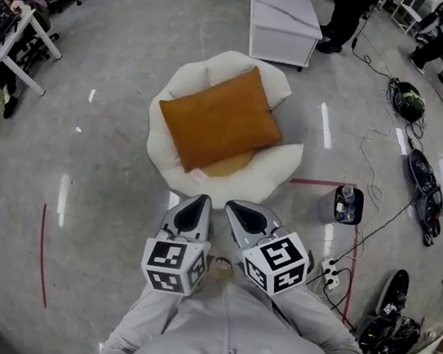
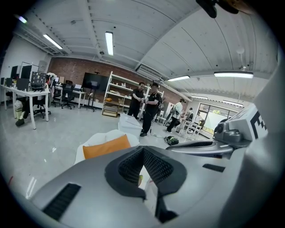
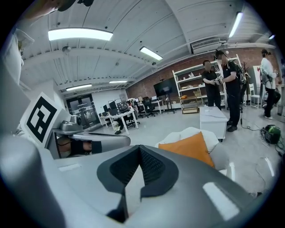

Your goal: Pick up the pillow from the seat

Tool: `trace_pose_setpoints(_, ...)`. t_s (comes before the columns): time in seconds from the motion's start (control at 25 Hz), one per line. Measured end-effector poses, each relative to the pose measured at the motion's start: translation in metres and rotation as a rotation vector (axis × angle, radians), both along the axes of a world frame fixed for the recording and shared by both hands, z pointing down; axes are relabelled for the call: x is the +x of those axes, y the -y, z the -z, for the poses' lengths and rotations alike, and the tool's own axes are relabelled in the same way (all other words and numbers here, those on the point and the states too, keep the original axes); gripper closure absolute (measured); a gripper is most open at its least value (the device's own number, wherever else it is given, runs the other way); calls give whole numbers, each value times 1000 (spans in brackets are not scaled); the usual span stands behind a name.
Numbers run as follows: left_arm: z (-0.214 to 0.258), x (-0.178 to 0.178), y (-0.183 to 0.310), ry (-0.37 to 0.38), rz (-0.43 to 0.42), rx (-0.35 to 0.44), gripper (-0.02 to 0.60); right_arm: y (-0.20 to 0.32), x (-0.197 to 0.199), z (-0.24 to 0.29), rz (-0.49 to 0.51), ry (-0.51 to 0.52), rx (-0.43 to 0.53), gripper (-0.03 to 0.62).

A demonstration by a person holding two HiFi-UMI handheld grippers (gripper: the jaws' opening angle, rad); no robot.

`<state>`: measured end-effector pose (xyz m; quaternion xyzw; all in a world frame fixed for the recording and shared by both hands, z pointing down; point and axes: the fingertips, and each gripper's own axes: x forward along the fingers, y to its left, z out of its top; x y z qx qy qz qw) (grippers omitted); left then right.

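An orange pillow [image 1: 220, 119] lies on a round white seat [image 1: 280, 169] in the middle of the floor. It also shows as an orange wedge in the left gripper view [image 2: 106, 146] and in the right gripper view [image 3: 189, 147]. Both grippers are held side by side close to the person's chest, short of the seat's near rim. The left gripper [image 1: 198, 203] is shut with nothing between its jaws. So is the right gripper [image 1: 237, 207], also empty. Neither touches the pillow.
A white cabinet [image 1: 282, 16] stands behind the seat, with people beyond it. A small bin [image 1: 341, 205] with bottles sits right of the seat. Cables, a power strip [image 1: 329, 271], bags and shoes lie on the floor at right. Desks [image 1: 12, 33] stand at far left.
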<state>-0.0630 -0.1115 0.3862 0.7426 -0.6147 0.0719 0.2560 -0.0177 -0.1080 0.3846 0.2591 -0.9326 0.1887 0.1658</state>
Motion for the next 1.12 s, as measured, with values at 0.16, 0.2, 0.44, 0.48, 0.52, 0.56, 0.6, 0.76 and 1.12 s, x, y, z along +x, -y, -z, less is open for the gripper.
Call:
trace_pose_setpoints(0.16,-1,-19,28,1,-15,-8,580,28,-20,-2,-6,3,-19,595)
trace_pose_setpoints(0.2,-1,-25,35,0,-17,-11,579,36,-26,-2,-6,4,-22,595)
trace_pose_setpoints(0.44,-3,-61,83,-1,-32,-27,580,85,-63,-2,-7,-2,-34,595)
trace_pose_setpoints(0.48,-3,-65,92,-1,-37,-28,580,94,-67,-2,-13,1,-38,595)
trace_pose_setpoints(0.52,-4,-70,100,0,-40,-31,580,103,-71,-2,-21,5,-42,595)
trace_pose_setpoints(0.56,-4,-75,108,0,-43,-34,580,112,-76,-2,-29,8,-46,595)
trace_pose_setpoints(0.6,-5,-80,116,0,-46,-37,580,120,-80,-2,-36,10,-50,595)
trace_pose_setpoints(0.76,-6,-98,144,-2,-66,-44,580,147,-99,-6,-49,-4,-59,595)
trace_pose_setpoints(1.12,-14,-126,202,4,-132,-54,580,201,-130,-19,-114,-24,-70,595)
